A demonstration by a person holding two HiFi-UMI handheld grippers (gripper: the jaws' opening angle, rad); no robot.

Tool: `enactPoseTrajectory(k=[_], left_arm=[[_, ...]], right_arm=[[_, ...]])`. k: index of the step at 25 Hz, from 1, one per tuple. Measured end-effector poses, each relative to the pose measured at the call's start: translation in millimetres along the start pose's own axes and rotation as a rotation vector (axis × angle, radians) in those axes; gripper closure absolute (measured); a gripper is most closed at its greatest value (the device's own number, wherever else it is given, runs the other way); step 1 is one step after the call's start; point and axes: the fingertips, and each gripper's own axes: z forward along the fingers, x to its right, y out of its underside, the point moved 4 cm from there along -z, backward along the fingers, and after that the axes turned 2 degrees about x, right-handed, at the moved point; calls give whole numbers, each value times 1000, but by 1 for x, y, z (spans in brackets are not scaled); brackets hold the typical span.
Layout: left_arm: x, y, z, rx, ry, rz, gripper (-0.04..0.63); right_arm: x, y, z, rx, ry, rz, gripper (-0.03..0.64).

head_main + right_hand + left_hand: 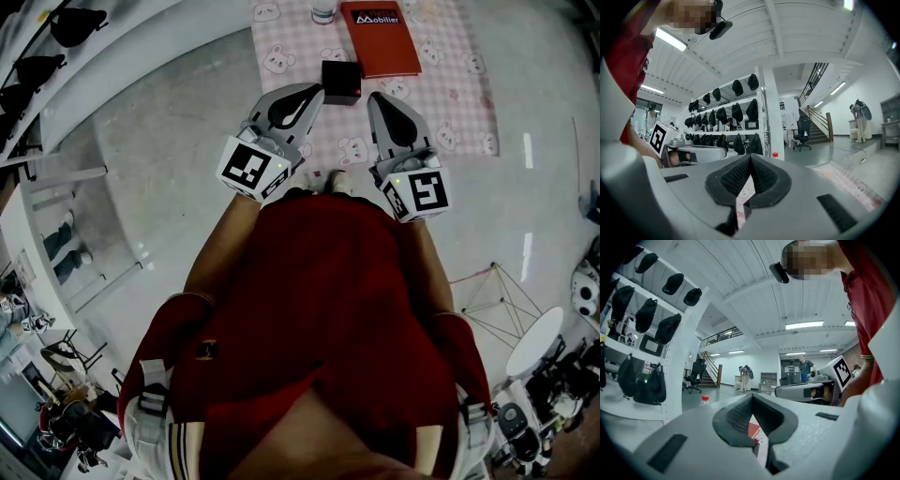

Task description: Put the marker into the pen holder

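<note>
marker not in sight, both tools shut and empty above the mat

no marker shows in any view, so i cannot tell where it lies or whether it is already inside the holder (340,82), which i take to be the black box on the pink mat (450,103), just beside a red book (380,37) and near a bottle (323,11). the left tool (311,94) has its tips together with nothing between them, and the right tool (380,97) is likewise closed on nothing. both hang side by side over the near edge of the mat on the floor (169,141). by my reading the task is at its start: find the marker, grip it, carry it and drop it in.
</note>
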Motion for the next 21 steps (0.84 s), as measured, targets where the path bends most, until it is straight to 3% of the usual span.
enactPoseTrajectory(k=[21], left_arm=[[9, 4, 5, -13, 32, 5, 589]], right_arm=[[2, 5, -8, -11, 15, 7, 618]])
